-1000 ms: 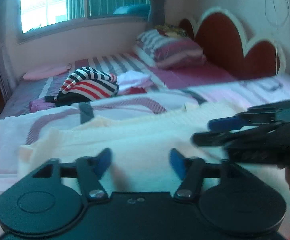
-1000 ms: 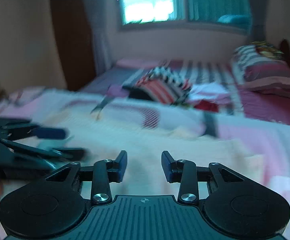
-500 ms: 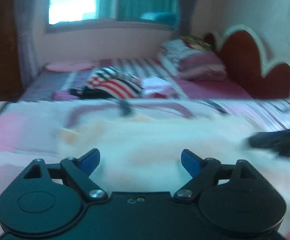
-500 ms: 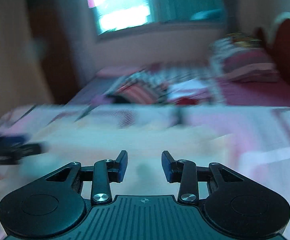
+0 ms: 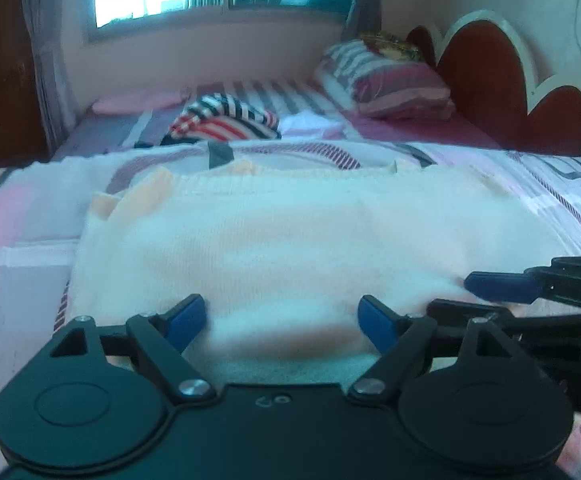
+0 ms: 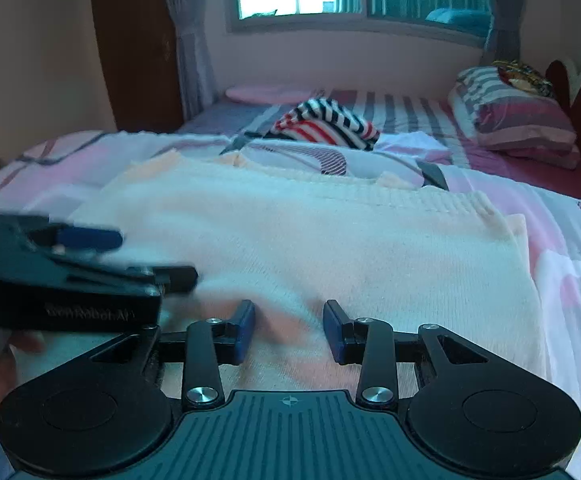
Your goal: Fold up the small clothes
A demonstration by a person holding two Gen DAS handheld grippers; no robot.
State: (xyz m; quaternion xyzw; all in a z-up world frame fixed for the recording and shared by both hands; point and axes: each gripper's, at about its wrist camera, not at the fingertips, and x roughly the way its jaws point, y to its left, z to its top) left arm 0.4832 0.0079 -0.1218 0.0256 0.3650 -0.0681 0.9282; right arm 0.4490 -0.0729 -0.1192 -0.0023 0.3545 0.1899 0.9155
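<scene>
A cream knitted garment [image 5: 290,240] lies spread flat on the pink patterned bedsheet; it also shows in the right wrist view [image 6: 330,240]. My left gripper [image 5: 282,322] is open, its blue pads wide apart over the garment's near edge. My right gripper [image 6: 289,330] is open over the near edge too, further right. Each gripper shows side-on in the other's view: the right one [image 5: 530,296] at the right edge, the left one [image 6: 90,256] at the left.
A striped red, white and navy garment [image 5: 226,120] and a small white cloth [image 6: 414,146] lie further back on the bed. A striped pillow [image 5: 386,80] rests by the red headboard [image 5: 490,80]. A window is on the far wall.
Both grippers dropped closer to the garment's near edge. The left gripper's pads spread wider apart. The right gripper stayed open.
</scene>
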